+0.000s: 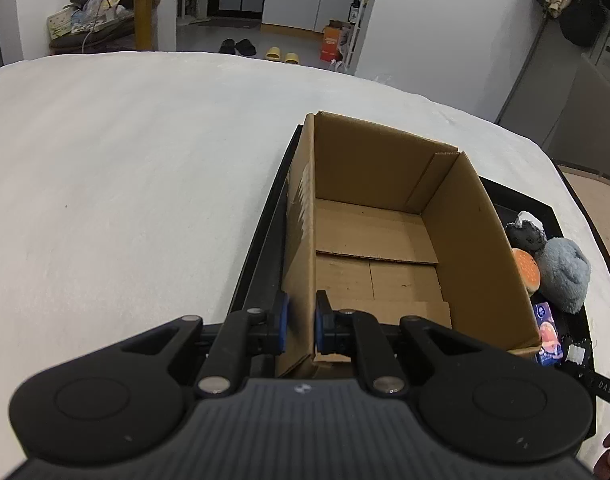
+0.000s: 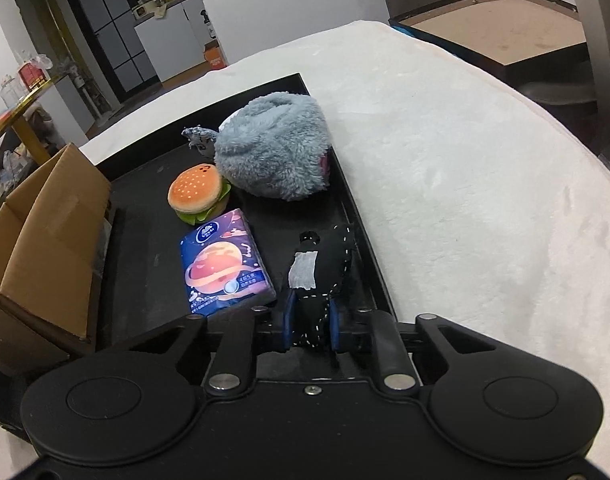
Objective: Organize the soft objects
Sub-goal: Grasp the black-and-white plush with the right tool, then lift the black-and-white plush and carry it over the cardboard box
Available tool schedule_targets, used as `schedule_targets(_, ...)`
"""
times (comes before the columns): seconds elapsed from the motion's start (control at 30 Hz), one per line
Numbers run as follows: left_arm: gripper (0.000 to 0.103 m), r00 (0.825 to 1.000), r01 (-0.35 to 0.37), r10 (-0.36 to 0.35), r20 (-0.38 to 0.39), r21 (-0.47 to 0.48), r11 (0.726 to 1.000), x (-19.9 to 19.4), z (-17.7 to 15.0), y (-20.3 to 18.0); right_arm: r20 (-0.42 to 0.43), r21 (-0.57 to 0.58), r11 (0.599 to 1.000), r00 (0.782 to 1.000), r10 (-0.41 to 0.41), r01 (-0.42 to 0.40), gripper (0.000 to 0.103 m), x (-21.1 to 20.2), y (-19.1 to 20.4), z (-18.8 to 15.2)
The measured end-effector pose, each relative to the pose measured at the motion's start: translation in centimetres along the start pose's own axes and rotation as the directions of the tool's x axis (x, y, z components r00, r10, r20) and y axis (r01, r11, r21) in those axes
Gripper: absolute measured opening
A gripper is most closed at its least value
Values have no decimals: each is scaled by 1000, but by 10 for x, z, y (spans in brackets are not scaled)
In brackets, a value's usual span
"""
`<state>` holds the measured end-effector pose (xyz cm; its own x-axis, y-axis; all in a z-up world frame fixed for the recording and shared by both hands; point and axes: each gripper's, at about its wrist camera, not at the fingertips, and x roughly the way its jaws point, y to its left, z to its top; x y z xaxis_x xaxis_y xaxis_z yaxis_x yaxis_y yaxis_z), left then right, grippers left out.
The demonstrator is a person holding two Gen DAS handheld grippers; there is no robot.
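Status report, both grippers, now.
Left gripper shut on cardboard box wall. Right gripper shut on black stitched pouch. Box empty. Burger plush, tissue pack, grey plush wait on tray.

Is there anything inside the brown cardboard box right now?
No, the left wrist view shows the brown cardboard box holding nothing, only its bare bottom flaps.

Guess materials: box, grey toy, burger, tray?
Box: matte corrugated cardboard, brown with creased flaps.
Grey toy: long-pile plush, fuzzy surface.
Burger: short-pile plush, apparently stitched dots.
Tray: smooth black, faint sheen, probably plastic or coated metal.
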<state>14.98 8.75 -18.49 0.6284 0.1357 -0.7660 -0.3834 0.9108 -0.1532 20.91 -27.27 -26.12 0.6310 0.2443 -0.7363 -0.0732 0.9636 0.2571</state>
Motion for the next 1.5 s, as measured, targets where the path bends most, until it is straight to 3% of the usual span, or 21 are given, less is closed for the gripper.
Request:
schedule_targets(0.7, 12, 1000, 13, -13, -7, -1, 1000, -14, 5, 16, 64, -3, 1000, 998, 4, -3, 14, -43, 20, 27)
schedule_targets(1.0, 12, 1000, -9, 9, -27, 2, 1000, -8, 10, 16, 104, -58, 998, 994, 38, -32, 14, -53, 41, 44)
schedule_targets(1.5, 11, 1000, 24, -24, -16, 35, 999, -3, 7, 11, 134, -109, 986, 981, 140, -126, 14, -62, 79, 65)
